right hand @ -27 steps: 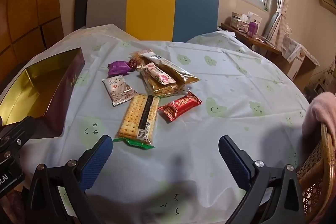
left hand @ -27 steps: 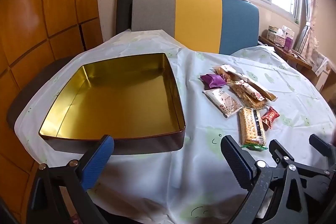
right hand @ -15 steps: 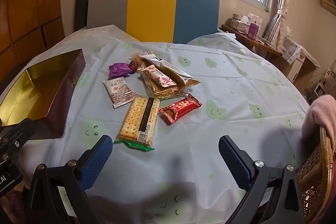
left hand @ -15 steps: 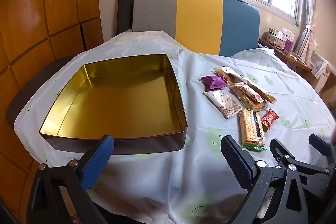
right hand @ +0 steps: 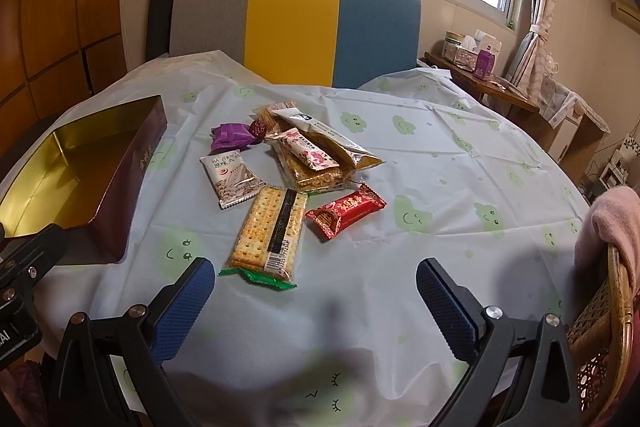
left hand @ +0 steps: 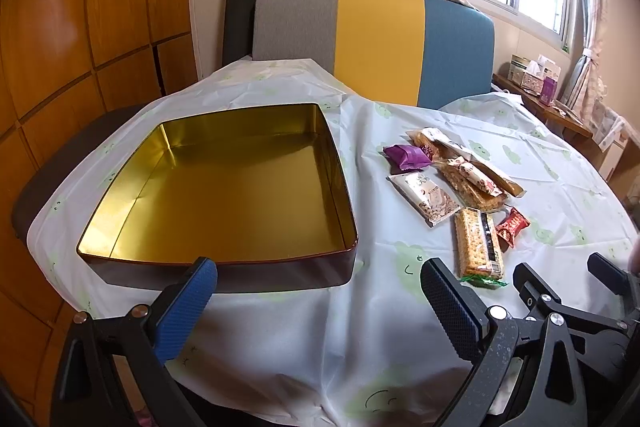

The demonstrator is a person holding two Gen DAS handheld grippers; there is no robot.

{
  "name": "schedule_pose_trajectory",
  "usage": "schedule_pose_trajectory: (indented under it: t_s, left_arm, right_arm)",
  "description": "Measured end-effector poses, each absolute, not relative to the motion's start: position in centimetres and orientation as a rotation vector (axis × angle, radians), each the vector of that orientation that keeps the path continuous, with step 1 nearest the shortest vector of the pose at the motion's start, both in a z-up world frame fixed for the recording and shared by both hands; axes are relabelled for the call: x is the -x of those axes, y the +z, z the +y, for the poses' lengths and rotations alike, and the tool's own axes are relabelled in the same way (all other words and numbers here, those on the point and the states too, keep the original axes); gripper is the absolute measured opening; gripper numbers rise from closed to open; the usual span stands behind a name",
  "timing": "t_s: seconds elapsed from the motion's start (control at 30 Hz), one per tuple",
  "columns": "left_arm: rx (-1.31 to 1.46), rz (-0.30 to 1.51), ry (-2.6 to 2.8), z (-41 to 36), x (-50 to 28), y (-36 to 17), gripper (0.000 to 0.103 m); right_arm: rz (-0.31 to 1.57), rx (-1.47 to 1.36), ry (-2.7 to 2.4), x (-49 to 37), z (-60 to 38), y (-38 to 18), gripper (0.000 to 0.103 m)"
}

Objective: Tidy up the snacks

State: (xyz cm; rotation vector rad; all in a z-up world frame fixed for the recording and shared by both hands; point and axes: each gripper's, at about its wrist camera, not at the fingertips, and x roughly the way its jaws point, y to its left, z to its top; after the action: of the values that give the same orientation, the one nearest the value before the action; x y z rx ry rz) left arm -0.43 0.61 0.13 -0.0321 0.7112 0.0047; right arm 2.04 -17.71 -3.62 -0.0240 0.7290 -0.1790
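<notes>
An empty tin (left hand: 224,187) with a gold inside and dark red walls sits on the left of the table; its side wall (right hand: 132,179) shows in the right wrist view. To its right lie several snacks: a cracker pack (right hand: 272,231), a red candy packet (right hand: 346,211), a white packet (right hand: 232,177), a purple wrapper (right hand: 232,135), and long bars (right hand: 316,151). The cracker pack (left hand: 478,243) also shows in the left wrist view. My left gripper (left hand: 318,291) stands open before the tin's near wall. My right gripper (right hand: 314,291) stands open just short of the cracker pack. Neither holds anything.
A pale tablecloth (right hand: 440,187) with green faces covers the round table. A grey, yellow and blue chair back (right hand: 296,27) stands behind it. A wicker chair with pink cloth (right hand: 612,227) is at the right edge. A side shelf (right hand: 480,67) holds boxes under the window.
Both views have shifted slightly; the tin and snacks sit a little lower and nearer in frame. Both grippers stay open and nothing on the table has moved.
</notes>
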Motion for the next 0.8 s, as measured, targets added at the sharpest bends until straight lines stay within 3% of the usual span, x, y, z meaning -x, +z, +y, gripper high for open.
schedule_pose_trajectory:
  t_s: [0.8]
  left_arm:
    - [0.038,0.704,-0.003,0.72,0.77,0.48,0.102]
  right_arm:
    - [0.719,0.036,-0.176,-1.80,-17.47,-3.45,0.103]
